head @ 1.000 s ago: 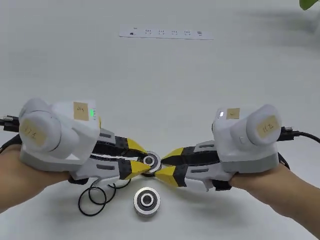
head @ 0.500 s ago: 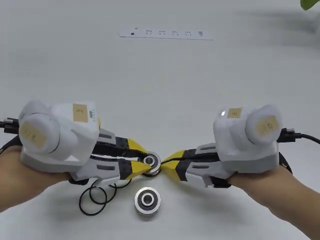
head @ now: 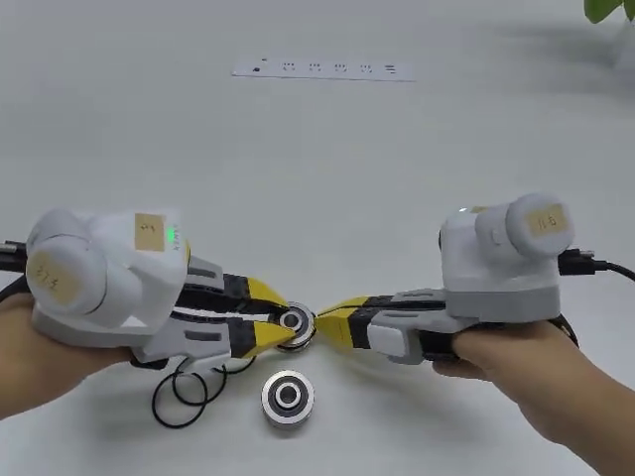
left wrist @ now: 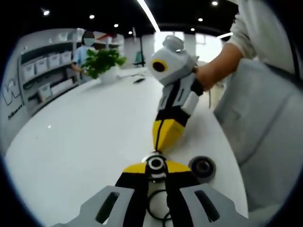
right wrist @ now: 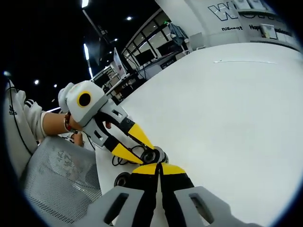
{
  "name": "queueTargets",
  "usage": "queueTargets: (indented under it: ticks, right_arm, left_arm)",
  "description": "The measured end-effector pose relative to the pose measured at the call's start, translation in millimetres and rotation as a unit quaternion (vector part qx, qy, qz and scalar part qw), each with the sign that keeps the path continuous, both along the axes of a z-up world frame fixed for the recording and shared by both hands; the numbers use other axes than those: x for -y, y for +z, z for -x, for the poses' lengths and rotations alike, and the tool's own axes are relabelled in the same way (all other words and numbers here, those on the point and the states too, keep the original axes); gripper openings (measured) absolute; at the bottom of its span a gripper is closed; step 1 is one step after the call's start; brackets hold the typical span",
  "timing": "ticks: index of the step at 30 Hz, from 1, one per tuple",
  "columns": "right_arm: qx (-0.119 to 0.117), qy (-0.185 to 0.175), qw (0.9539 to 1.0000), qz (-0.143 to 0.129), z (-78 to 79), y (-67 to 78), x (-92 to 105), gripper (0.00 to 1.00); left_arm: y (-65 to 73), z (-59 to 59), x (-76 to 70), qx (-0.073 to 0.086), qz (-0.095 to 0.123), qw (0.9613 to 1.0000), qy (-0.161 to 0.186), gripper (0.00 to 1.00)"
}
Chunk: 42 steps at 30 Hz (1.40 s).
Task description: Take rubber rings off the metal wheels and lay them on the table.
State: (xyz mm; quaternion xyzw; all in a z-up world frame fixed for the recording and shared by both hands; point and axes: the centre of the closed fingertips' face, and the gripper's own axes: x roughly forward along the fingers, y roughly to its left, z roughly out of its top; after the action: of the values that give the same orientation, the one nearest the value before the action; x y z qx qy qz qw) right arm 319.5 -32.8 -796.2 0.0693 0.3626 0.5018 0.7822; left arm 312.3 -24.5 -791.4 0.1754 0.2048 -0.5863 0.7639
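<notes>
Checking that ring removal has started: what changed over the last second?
The right gripper closed its yellow-tipped jaws at the small silver metal wheel and rolled sideways; whether it pinches anything is unclear. The left gripper still clamps that wheel; the second metal wheel stays on the white table.

A broad white table [head: 327, 149] is being lit evenly from overhead. A white power strip [head: 322, 69] is being kept flat at its far side, and a potted plant [left wrist: 102, 61] is being displayed near its far edge. Beyond, wall shelves [left wrist: 42, 75] are being filled with pale bins, and long ceiling lights [left wrist: 150, 16] are being run across a dark ceiling. A grey mesh chair [right wrist: 52, 175] is being kept beside the table.
</notes>
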Motion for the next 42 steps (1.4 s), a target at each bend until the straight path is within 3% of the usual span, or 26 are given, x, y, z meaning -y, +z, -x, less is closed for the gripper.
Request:
queueTargets:
  ticks: [15, 31, 37, 42]
  right_arm:
    - [-0.002, -0.006, 1.0, -0.006, 2.8, 0.9, -1.9, 0.0]
    - [0.005, 0.0, 0.9999, -0.014, 5.1, 7.2, -6.3, 0.0]
    - [0.029, 0.012, 0.9995, 0.007, 5.0, 8.1, -5.5, 0.0]
    - [0.024, 0.008, 0.9997, 0.002, 4.9, 8.7, -4.3, 0.0]
  left_arm:
    - [-0.5, 0.2, -0.4, 0.005, 0.02, 0.9998, -0.004, 0.13]
    - [-0.4, 0.8, 0.3, 0.012, 0.009, 0.9999, -0.001, 0.13]
    - [-0.6, 0.2, 2.3, 0.021, 0.006, 0.9998, 0.002, 0.13]
    - [-0.5, 0.2, 2.6, 0.025, 0.004, 0.9997, 0.0, 0.13]
